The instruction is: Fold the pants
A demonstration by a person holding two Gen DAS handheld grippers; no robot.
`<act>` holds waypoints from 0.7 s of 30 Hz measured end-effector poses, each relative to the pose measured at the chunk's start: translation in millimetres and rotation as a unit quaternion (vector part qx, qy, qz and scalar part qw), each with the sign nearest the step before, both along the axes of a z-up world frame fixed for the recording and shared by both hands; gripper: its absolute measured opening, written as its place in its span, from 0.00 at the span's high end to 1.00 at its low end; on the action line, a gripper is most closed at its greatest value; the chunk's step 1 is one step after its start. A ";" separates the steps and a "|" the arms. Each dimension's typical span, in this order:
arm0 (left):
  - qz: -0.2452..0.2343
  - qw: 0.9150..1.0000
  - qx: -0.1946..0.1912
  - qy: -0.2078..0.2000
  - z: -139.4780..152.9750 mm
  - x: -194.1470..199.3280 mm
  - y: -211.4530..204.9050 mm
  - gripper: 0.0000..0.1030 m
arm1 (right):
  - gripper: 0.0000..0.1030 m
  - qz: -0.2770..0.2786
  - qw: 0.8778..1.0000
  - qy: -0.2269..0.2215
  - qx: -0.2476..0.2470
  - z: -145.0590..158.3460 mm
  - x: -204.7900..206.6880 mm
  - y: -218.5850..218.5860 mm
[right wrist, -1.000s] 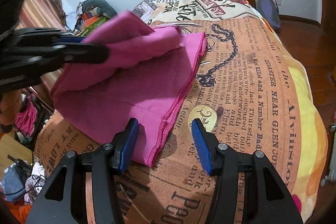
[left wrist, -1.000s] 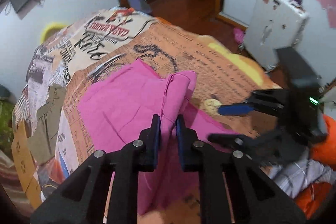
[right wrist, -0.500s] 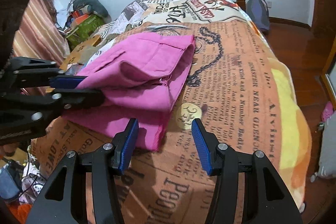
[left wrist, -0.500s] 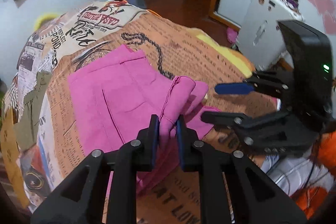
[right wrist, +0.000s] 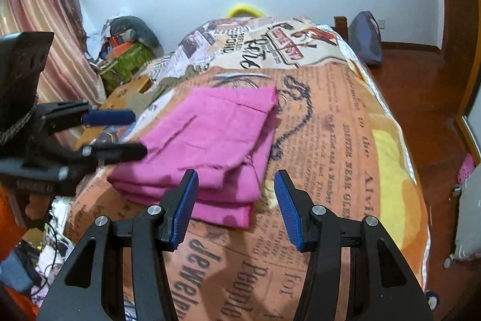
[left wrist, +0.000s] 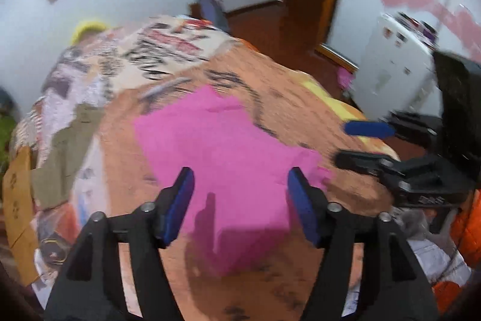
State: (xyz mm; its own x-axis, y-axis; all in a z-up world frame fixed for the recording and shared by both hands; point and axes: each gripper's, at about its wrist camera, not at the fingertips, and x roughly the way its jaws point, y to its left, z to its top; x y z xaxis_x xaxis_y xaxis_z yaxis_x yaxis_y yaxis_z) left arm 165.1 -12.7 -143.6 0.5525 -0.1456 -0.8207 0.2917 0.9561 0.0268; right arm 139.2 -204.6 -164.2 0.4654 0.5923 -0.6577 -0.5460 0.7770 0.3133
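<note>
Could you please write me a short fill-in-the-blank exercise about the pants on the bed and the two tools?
1. The folded pants are ____ in colour.
2. The pants lie on a blanket printed like a ____.
3. Between the fingers of the right tool there is ____ gripped.
4. The opening left tool holds ____.

Missing words: pink; newspaper; nothing; nothing

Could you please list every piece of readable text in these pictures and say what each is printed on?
All on the newspaper-print blanket:
"to the"
"Peopl", partly cut off
"jewel", upside down
"POND", upside down
"for"
Small columns beside the pink pants: too small to read.
Red banner near the head end: unreadable.
Left wrist view: all blurred.
</note>
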 end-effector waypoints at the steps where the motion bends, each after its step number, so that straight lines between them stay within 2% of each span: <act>1: 0.017 1.000 0.006 -0.004 0.5 4.6 9.1 0.33 | 0.53 0.001 1.000 -0.001 0.004 -1.0 2.6 4.2; 5: 0.079 0.997 0.013 0.003 -7.8 30.5 48.0 0.32 | 0.53 -0.005 1.000 0.007 0.016 -10.6 12.1 12.1; 10: 0.132 0.991 0.019 0.012 -30.2 66.1 79.1 0.29 | 0.53 -0.010 0.999 0.040 -0.016 -42.2 24.2 16.8; 13: 0.137 0.990 0.013 0.028 -46.4 87.1 87.1 0.29 | 0.52 -0.002 0.999 0.050 -0.018 -55.5 23.8 14.3; 16: 0.136 0.989 0.003 0.057 -68.0 111.2 90.1 0.29 | 0.48 0.001 0.999 0.050 -0.019 -54.4 25.4 12.7; 19: 0.137 0.987 -0.022 0.079 -84.2 133.2 95.5 0.28 | 0.48 0.005 0.999 0.042 -0.030 -53.7 26.4 14.9; 21: 0.135 0.983 -0.055 0.108 -95.7 149.1 102.0 0.28 | 0.48 0.008 0.999 0.041 -0.031 -53.7 27.0 15.4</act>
